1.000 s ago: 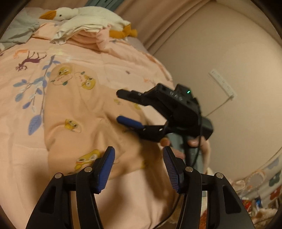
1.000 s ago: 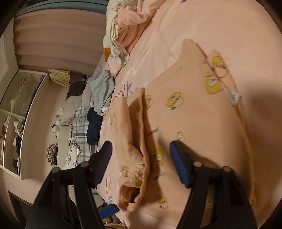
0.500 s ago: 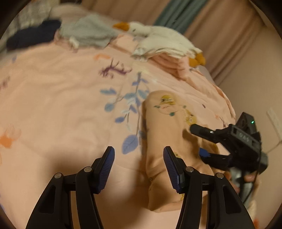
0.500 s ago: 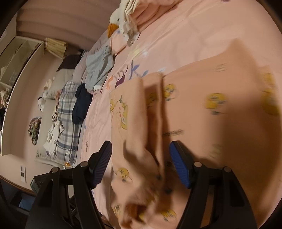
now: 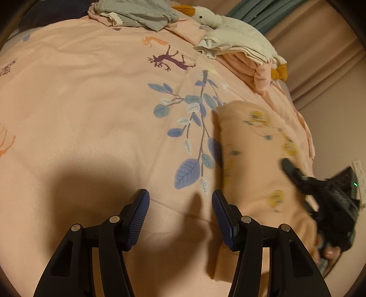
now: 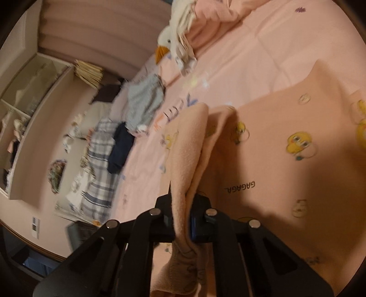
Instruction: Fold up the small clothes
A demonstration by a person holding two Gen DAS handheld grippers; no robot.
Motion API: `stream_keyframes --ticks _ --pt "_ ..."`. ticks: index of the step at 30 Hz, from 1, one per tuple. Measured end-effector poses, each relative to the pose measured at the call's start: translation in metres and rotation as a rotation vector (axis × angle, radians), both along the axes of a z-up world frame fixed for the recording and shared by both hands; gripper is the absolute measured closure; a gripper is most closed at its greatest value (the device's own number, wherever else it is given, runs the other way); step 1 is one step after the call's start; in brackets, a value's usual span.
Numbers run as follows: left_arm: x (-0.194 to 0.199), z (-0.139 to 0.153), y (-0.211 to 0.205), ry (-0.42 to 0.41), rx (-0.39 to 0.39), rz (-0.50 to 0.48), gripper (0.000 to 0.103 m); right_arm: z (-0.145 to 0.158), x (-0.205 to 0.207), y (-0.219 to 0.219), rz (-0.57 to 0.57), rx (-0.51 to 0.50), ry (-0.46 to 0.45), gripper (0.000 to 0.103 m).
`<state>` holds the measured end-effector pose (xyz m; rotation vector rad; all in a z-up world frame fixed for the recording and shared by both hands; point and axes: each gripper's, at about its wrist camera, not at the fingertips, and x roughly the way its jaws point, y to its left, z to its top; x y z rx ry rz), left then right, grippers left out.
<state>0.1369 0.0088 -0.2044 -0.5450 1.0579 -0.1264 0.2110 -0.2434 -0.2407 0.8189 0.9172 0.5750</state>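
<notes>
A peach fleece garment (image 5: 258, 160) printed with yellow ducks lies spread on the pink bedspread (image 5: 91, 102). In the right wrist view its near edge (image 6: 187, 148) is gathered into an upright fold. My right gripper (image 6: 183, 205) is closing and its pads press on that fold. The same gripper (image 5: 320, 189) shows blurred at the right of the left wrist view, with a hand below it. My left gripper (image 5: 180, 198) hangs open over bare bedspread just left of the garment, with nothing between its fingers.
A white goose plush (image 5: 228, 22) and a stack of folded clothes (image 5: 247, 61) lie at the far side of the bed. A grey garment (image 5: 141, 11), a dark blue one (image 6: 121, 146) and a checked cloth (image 6: 98, 164) lie further off. A shelf (image 6: 29, 91) lines the wall.
My right gripper's jaws have come together on the garment's folded edge. The left gripper has swung off the garment and tilted down over the bedspread beside it.
</notes>
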Motion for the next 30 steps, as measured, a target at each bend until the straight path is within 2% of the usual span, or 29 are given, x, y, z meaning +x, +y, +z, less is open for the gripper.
stream_keyframes --ticks 4,5,7,9,10,11,12,13,15,18,22,24,26,27,30 --pt "0.003 -0.002 -0.001 -0.003 0.003 0.014 0.048 0.017 -0.020 -0.046 -0.096 0.031 -0.054 0.094" --pt "0.003 -0.002 -0.002 -0.005 0.010 0.013 0.048 0.019 -0.025 -0.054 -0.113 0.007 -0.056 0.094" --pt "0.004 -0.002 -0.005 -0.012 0.032 0.005 0.048 0.023 -0.036 -0.077 -0.202 -0.150 -0.046 0.094" --pt "0.004 -0.002 -0.012 -0.028 0.083 -0.008 0.047 0.013 -0.039 -0.093 -0.257 -0.212 0.005 0.091" --pt "0.003 -0.002 -0.015 -0.036 0.108 -0.013 0.047 0.004 -0.038 -0.100 -0.267 -0.213 0.061 0.091" --pt "0.003 -0.002 -0.019 -0.044 0.138 -0.020 0.047 -0.007 -0.038 -0.107 -0.275 -0.165 0.121 0.091" --pt "0.002 -0.002 -0.024 -0.052 0.176 -0.031 0.047 -0.011 -0.039 -0.111 -0.278 -0.120 0.129 0.091" --pt "0.002 -0.002 -0.027 -0.057 0.203 -0.038 0.047 -0.011 -0.039 -0.113 -0.276 -0.100 0.128 0.091" --pt "0.002 -0.004 -0.033 -0.066 0.245 -0.048 0.045 -0.002 -0.042 -0.110 -0.264 -0.148 0.095 0.090" --pt "0.004 -0.006 -0.035 -0.071 0.245 -0.058 0.038 0.010 -0.045 -0.100 -0.237 -0.216 0.067 0.090" --pt "0.004 -0.006 -0.036 -0.071 0.254 -0.068 0.037 0.013 -0.046 -0.102 -0.231 -0.191 0.086 0.078" --pt "0.004 -0.006 -0.037 -0.073 0.258 -0.072 0.036 0.014 -0.051 -0.106 -0.202 -0.190 0.083 0.061" --pt "0.004 -0.006 -0.039 -0.076 0.261 -0.079 0.033 0.016 -0.056 -0.106 -0.172 -0.199 0.078 0.050" --pt "0.004 -0.007 -0.039 -0.077 0.265 -0.083 0.032 0.017 -0.058 -0.105 -0.156 -0.199 0.074 0.047" --pt "0.004 -0.008 -0.043 -0.084 0.294 -0.097 0.032 0.019 -0.068 -0.097 -0.093 -0.271 0.057 0.049"
